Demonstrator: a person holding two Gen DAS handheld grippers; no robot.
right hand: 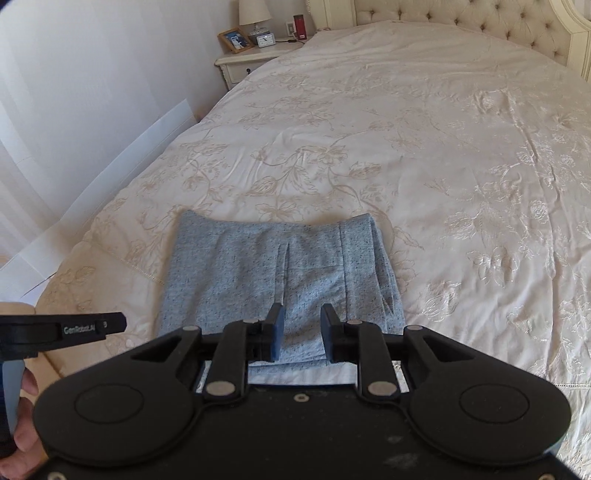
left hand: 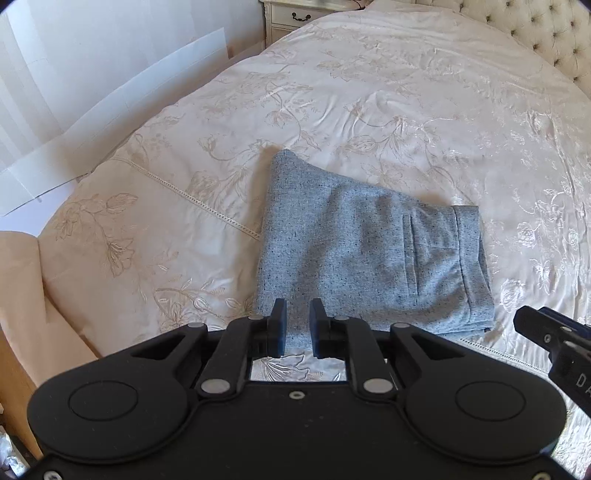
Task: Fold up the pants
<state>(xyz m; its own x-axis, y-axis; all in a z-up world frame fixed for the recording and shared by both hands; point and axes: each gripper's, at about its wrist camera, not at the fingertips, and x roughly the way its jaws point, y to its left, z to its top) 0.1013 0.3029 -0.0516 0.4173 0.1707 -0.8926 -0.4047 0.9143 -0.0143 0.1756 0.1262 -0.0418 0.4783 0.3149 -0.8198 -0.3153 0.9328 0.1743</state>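
We see one pair of pants (left hand: 369,251), grey-blue flecked wool-like weave, folded into a thick, roughly square packet with a welt pocket slit and a stitched waistband showing on top. It lies on the bed (left hand: 406,110), near the foot edge, on a cream satin cover embroidered with vines and flowers; a line of openwork stitching runs off from the packet toward 9 o'clock.

In the left wrist view the left claw (left hand: 297,325) sits at 6 o'clock, above the packet's near edge. Its two dark, flat pads stand slightly apart with only air between them: released, grasping nothing. The tip of the right claw (left hand: 532,321) enters at 4 o'clock.

In the right wrist view the right claw (right hand: 303,328) also hovers at 6 o'clock over the near edge of the pants (right hand: 280,273), its two pads parted and gripping nothing. A pale lining strip shows under the cloth just below them. At 9 o'clock the left claw (right hand: 110,321) shows side-on, with a hand (right hand: 22,424) at 8 o'clock.

At 12 o'clock stands one tufted, buttoned headboard (right hand: 443,18). At 11 o'clock stands one white nightstand (right hand: 243,66) with one lamp (right hand: 253,14), one framed photo (right hand: 235,40) and one small clock (right hand: 266,39).
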